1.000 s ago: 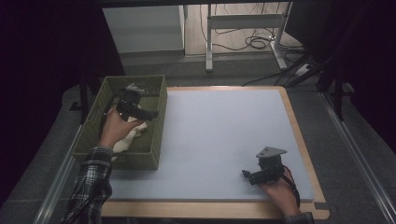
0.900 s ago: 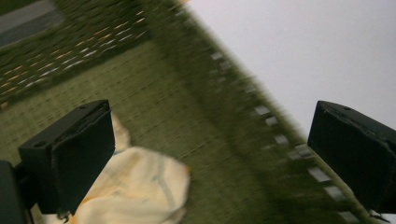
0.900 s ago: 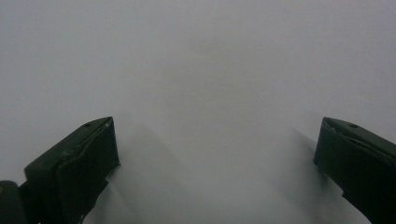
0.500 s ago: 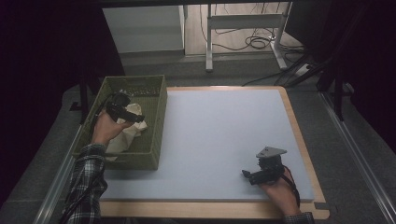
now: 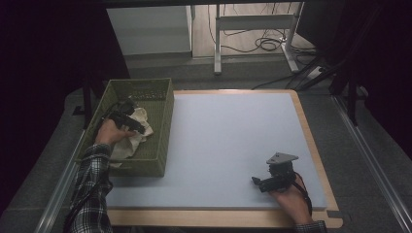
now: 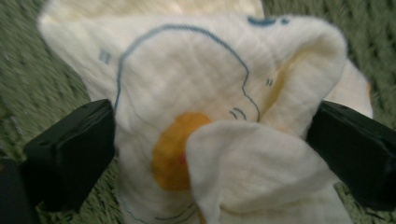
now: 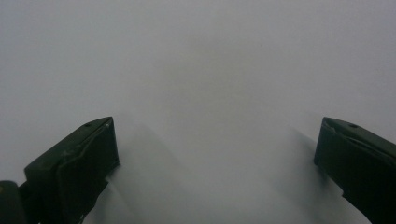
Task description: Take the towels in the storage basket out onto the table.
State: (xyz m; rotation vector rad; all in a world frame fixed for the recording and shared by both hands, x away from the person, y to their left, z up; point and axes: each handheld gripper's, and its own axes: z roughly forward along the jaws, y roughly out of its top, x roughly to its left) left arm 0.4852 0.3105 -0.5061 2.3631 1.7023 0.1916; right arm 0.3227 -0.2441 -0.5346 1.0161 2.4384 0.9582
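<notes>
A printed muslin cloth (image 6: 219,140), lying in the green woven basket (image 5: 163,121), is straddled by the left gripper (image 6: 210,140), jaws apart. Closing judged next. The right gripper (image 7: 215,163) is rested on the table (image 5: 228,136), jaws apart, empty.

Cream cloth (image 6: 224,93), blue-lined, orange-spotted; green basket (image 5: 163,126)

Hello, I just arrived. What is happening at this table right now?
A person holds a gripper in each hand at a table. The left gripper is down in the green basket, its jaws wide open on either side of a bunched cream cloth printed with blue lines and an orange patch; they have not closed on it. The right gripper rests near the front right of the pale blue mat, jaws open, with nothing between them.
</notes>
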